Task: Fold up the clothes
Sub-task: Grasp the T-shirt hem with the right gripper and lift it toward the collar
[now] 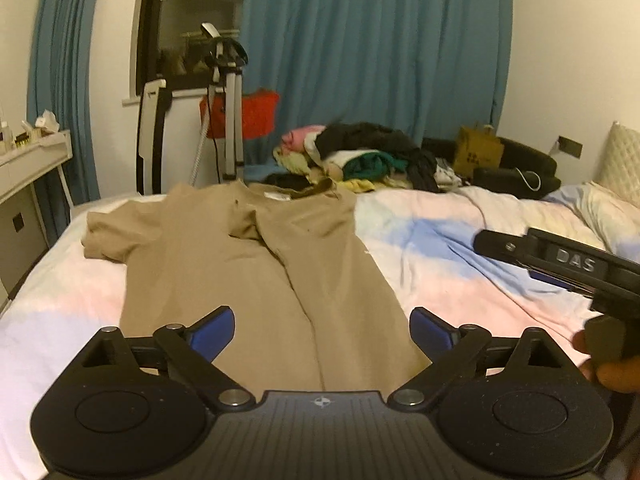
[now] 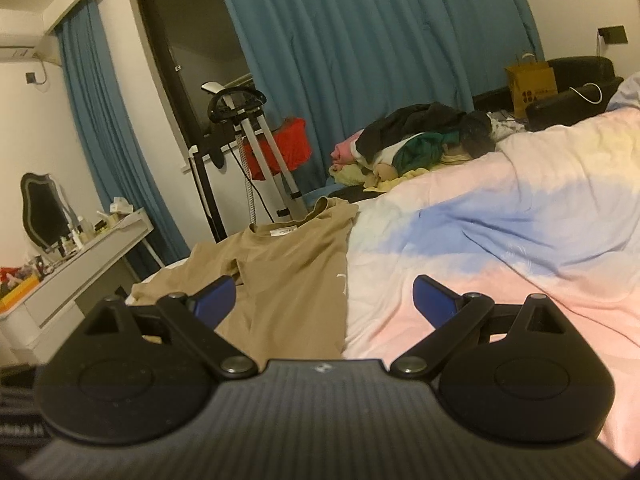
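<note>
While the tan short-sleeved cotton T-shirt (image 1: 256, 264) lies flat on the pastel bed cover (image 1: 460, 264), collar far and hem near, the left tool (image 1: 322, 330) hangs wide and empty over that hem, the equally wide, empty right tool (image 2: 324, 300) just beside its right edge.

Blue curtains (image 1: 376, 40) hang behind the bed (image 1: 460, 248), whose cover is pink, blue and white. At the bed's far right corner stand a yellow paper bag (image 1: 479, 151) and a black bag (image 1: 516, 172). Past the far edge stands a white-legged exercise bike (image 1: 228, 92) with a red bag (image 1: 256, 114) behind it. A white shelf (image 2: 86, 258) crowded with bottles lines the left wall, with 1 dark mirror (image 2: 42, 210) behind it.
</note>
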